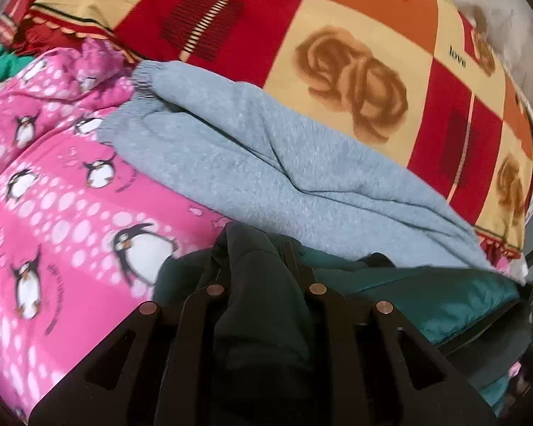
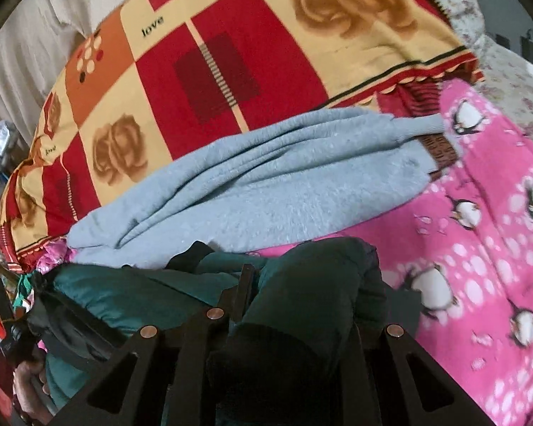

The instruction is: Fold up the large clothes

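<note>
A dark green padded jacket (image 1: 426, 301) lies at the near edge of the bed; it also shows in the right wrist view (image 2: 131, 298). My left gripper (image 1: 259, 248) is shut on a bunched fold of the jacket, which fills the gap between the fingers. My right gripper (image 2: 302, 269) is shut on another bunched part of the same jacket and its right finger is hidden by cloth. A grey sweatshirt (image 1: 266, 163) lies folded just beyond the jacket, with a cuffed sleeve pointing away; it shows in the right wrist view too (image 2: 266, 184).
A pink penguin-print blanket (image 1: 53, 213) covers the bed under the clothes (image 2: 479, 248). A red, orange and cream checked quilt (image 1: 337, 53) lies behind (image 2: 231, 53). The other hand and gripper (image 2: 21, 362) show at the lower left of the right wrist view.
</note>
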